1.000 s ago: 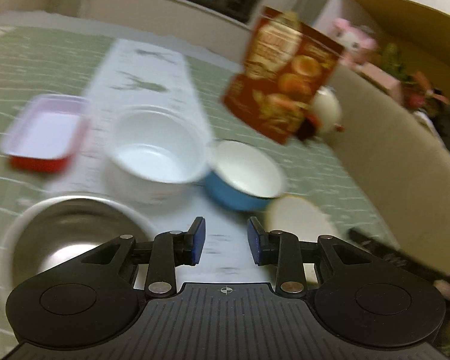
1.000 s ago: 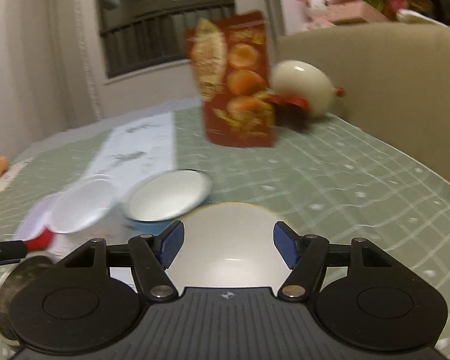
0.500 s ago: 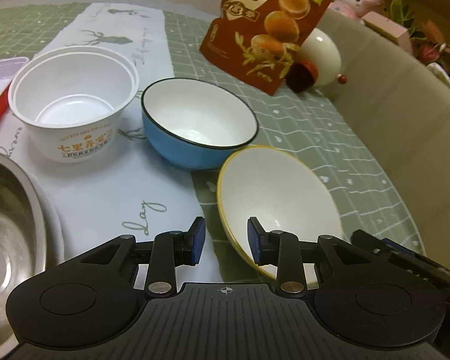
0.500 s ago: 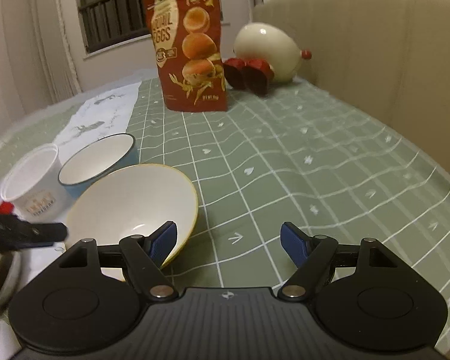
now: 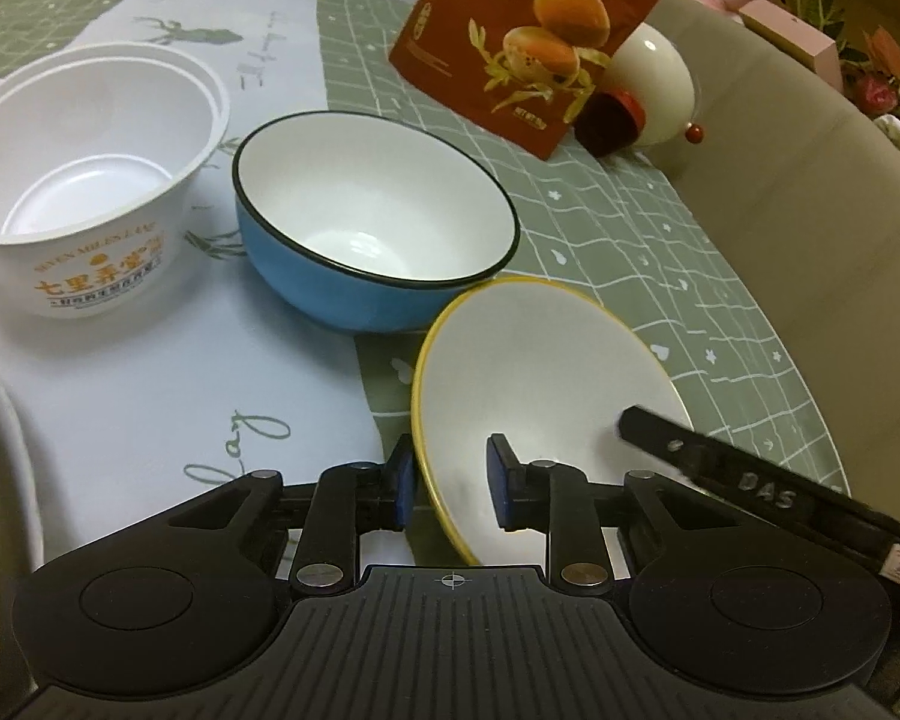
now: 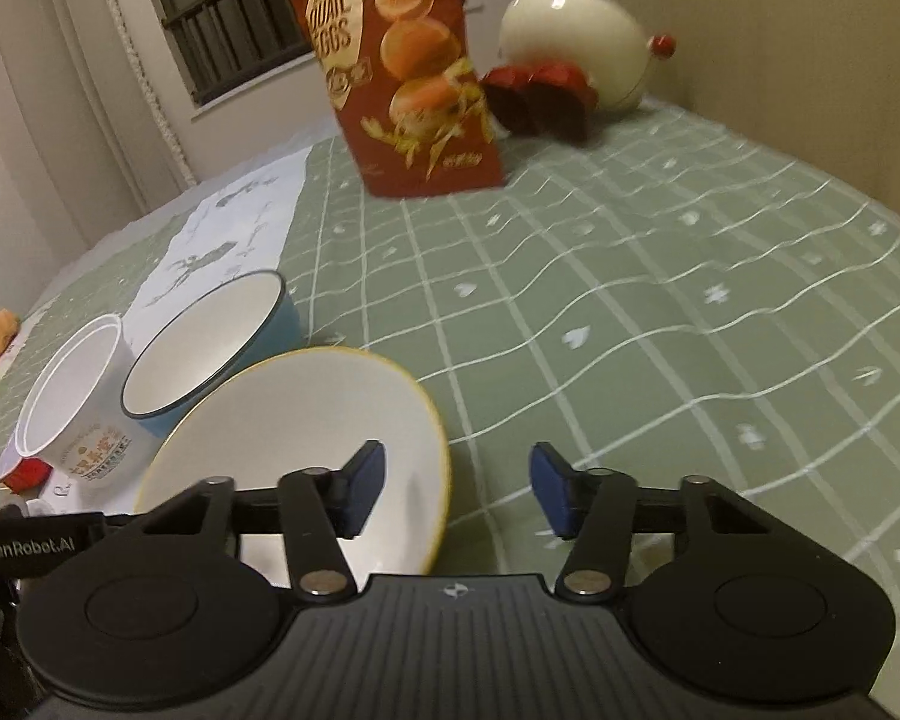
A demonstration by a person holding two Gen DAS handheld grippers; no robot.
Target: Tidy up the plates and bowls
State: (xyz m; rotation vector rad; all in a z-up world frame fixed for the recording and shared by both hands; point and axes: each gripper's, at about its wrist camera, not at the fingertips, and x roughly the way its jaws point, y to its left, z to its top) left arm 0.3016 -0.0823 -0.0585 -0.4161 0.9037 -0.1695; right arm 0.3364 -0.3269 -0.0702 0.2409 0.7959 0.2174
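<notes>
Both grippers were closing on the yellow-rimmed bowl [image 5: 546, 384]: left gripper [image 5: 450, 483] and right gripper [image 6: 456, 489] each straddled its rim (neither pinching yet). Next, presumably, nesting it into the far blue bowl [image 5: 372, 240].

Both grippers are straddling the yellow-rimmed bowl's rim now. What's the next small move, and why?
Probably let both finish closing before any lift. The left gripper has the yellow-rimmed bowl rim between its closing jaws, and the right gripper straddles the opposite rim, also closing, but neither set of pads presses yet. The blue bowl sits right beside it, seemingly the stacking target.
</notes>
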